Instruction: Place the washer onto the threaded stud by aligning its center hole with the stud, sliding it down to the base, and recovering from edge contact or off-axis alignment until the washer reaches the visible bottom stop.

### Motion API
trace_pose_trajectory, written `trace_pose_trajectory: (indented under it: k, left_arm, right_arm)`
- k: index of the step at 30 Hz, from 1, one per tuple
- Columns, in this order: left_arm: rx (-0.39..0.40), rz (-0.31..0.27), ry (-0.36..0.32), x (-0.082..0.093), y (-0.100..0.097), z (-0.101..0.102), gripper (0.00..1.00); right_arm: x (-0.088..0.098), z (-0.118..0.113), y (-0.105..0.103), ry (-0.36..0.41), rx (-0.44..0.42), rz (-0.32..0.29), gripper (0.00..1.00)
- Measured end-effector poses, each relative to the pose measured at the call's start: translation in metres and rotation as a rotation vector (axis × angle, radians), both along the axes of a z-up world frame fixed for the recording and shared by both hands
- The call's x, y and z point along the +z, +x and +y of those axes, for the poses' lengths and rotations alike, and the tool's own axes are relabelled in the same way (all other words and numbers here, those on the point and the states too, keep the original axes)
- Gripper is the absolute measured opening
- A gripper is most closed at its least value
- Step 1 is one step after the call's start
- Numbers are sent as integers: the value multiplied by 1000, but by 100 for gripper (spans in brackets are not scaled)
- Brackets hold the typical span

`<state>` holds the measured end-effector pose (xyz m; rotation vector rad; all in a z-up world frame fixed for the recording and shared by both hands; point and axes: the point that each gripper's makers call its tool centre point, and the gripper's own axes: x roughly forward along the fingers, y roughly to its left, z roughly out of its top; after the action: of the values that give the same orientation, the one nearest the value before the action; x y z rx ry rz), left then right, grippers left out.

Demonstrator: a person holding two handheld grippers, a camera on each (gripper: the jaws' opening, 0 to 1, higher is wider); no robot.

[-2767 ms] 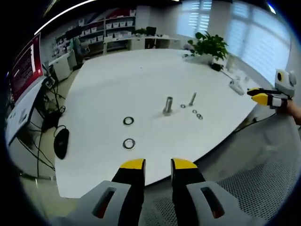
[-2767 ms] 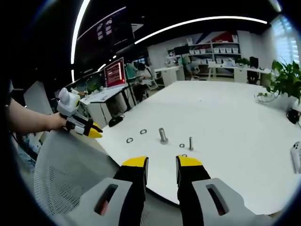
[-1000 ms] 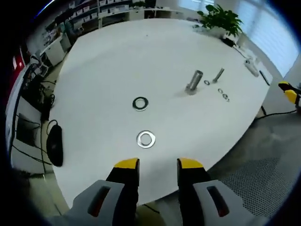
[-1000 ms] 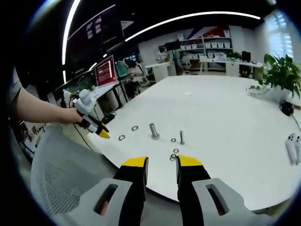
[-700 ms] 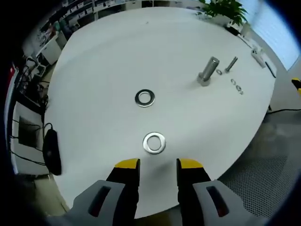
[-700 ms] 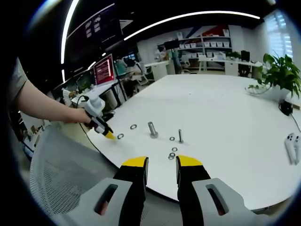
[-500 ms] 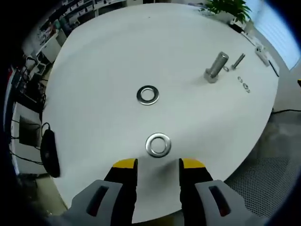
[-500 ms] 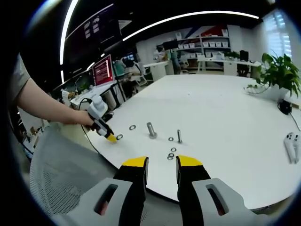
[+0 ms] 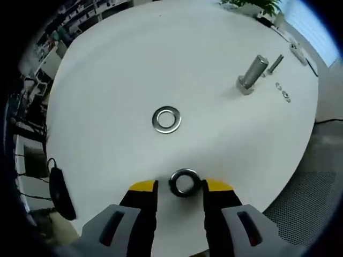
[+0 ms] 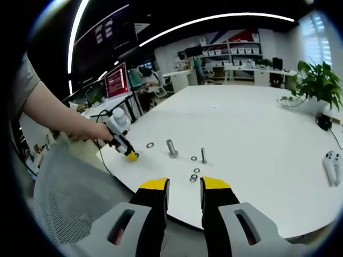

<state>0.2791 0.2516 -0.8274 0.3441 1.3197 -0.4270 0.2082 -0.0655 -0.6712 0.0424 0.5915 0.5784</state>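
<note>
The left gripper [image 9: 181, 186] is lowered over the near edge of the white desk [image 9: 134, 64], jaws parted, with a flat steel washer [image 9: 184, 182] lying on the desk between the yellow tips; contact with the jaws cannot be determined. In the right gripper view, a bare forearm [image 10: 59, 115] reaches in from the left and holds that left gripper [image 10: 130, 155] angled down at the desk edge, where its tips cover the washer. The right gripper [image 10: 184, 184] hovers off the desk edge above a grey mesh chair back [image 10: 75, 203], jaws parted and holding nothing.

A 2nd washer [image 9: 166, 119], a flat metal ring, lies farther in. The threaded stud [image 9: 252, 73] is a metal cylinder standing on a wider base, well apart from both washers. Beside it stands a thinner bolt [image 9: 275, 63] with several small rings [image 9: 282, 91]; their type is too small to resolve.
</note>
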Motion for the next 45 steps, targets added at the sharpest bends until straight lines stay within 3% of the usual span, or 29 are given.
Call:
trace_pose_trajectory:
  k: [6,9,10,12,17,25,31,41,45]
  left_arm:
    - [-19,50,28,-3,2,0,29]
    - [-53,66,35,-4,0,-3,22]
    - [-112,55,29,-4,6,-7,21]
    - [-59,82,40,-5,3,-3,21]
    - [-54,113,58,-6,2,-3,20]
    - [-26,58,37,-5,-4,0,19]
    - [-30,54,32,-5,-5,1,21]
    - [-193,70,40,-6,-7,0,24]
    - [-209,76,44,-6,-6,0,25]
  right_arm:
    - [-1,-1,0,-1,-3,4,25]
    - [-1,-1,0,0,-5,4,25]
    - [-1,-1,0,1,-4,3,25]
    - [-1,-1,0,1,-5,4,25]
    - [-1,-1,0,2,-9,3,25]
    - [-1,-2,0,7,-14,2,25]
    - [0,-1,0,9,-10,-1,25]
    - [0,0,0,8,-4,0,25]
    - [0,1,-1,8,-1,1,25]
